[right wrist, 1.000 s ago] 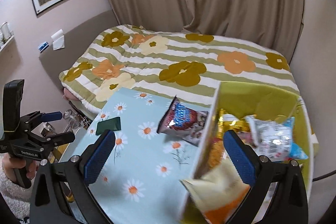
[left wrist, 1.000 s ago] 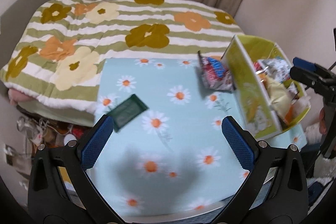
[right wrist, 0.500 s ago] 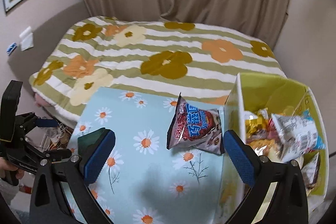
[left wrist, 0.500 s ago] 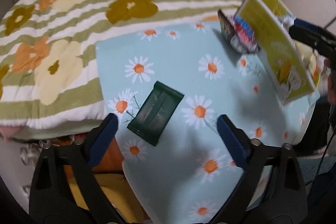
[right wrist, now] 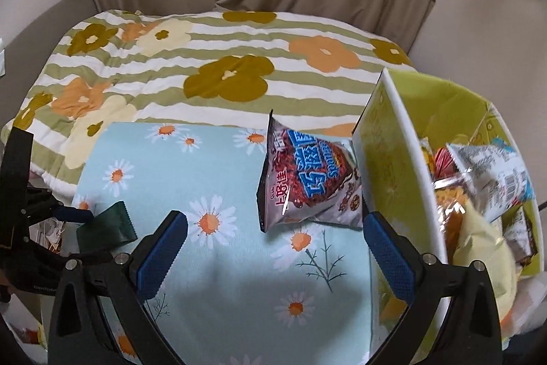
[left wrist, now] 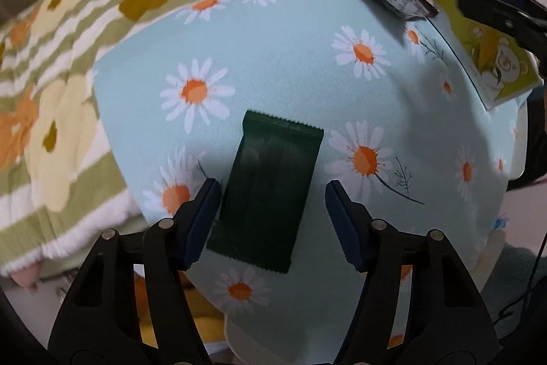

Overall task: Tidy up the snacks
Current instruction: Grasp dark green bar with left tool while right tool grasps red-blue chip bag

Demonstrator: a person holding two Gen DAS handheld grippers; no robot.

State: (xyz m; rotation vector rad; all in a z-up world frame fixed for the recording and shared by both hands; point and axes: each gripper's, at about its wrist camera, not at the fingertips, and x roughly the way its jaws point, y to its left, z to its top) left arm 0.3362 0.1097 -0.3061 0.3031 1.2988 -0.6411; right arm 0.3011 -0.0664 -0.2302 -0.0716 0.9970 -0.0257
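With the green packet point(left wrist: 270, 194) lying flat on the cloth point(left wrist: 307, 74) at lower centre between the closing left gripper point(left wrist: 270, 211), keep its jaws low and square so both pads catch the packet's long edges; the right gripper point(right wrist: 270, 248) hangs apart, empty.

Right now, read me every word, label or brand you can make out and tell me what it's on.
"上好佳": silver snack bag leaning by the yellow box.
Large blue characters on that bag: stylised, not surely readable.
Dark green packet: no readable text.
Bags inside the box: print too small.
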